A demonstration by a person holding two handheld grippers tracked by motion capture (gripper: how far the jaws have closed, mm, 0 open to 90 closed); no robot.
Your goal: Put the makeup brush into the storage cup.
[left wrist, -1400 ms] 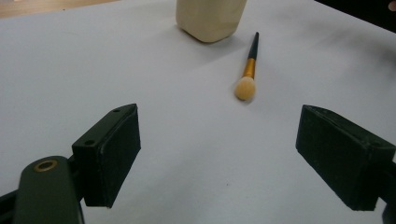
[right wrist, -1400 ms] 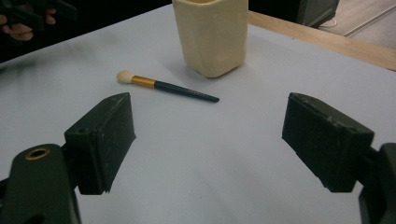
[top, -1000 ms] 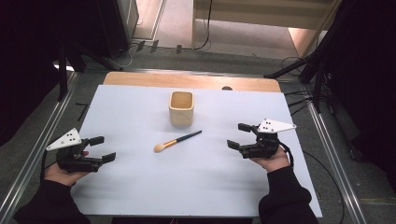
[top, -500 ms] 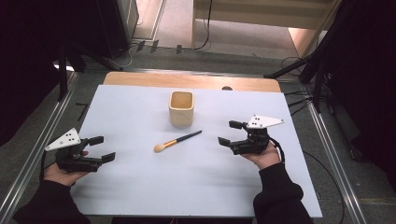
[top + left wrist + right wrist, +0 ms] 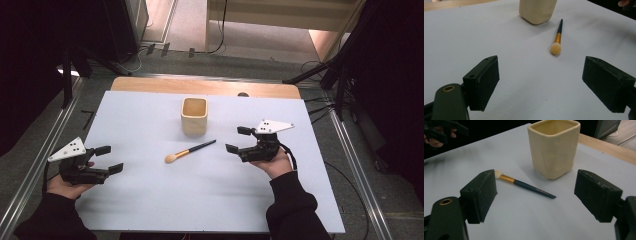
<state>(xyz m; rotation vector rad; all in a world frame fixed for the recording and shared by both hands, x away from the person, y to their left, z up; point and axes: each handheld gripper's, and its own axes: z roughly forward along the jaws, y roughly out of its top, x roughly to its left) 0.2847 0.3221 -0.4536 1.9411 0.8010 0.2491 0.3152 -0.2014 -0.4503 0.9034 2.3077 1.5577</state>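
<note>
Here, one cream cup (image 5: 194, 116) with a squarish, rounded-corner mouth and glossy ceramic-looking walls stands upright on the white-covered desk (image 5: 150, 200); what shows of its inside looks bare. One makeup brush (image 5: 190, 151) lies flat just in front of it, dark slim handle, gold ferrule, soft pale tip. Both the left hand-held gripper (image 5: 107, 159) and right hand-held gripper (image 5: 239, 139) have jaws spread wide, holding nothing, the right one near the brush's handle end.

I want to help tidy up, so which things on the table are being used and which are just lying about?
Being used: makeup brush; cream cup; right gripper, nearest the brush.

Lying about: black cables on the floor; left gripper waiting, jaws open.
</note>
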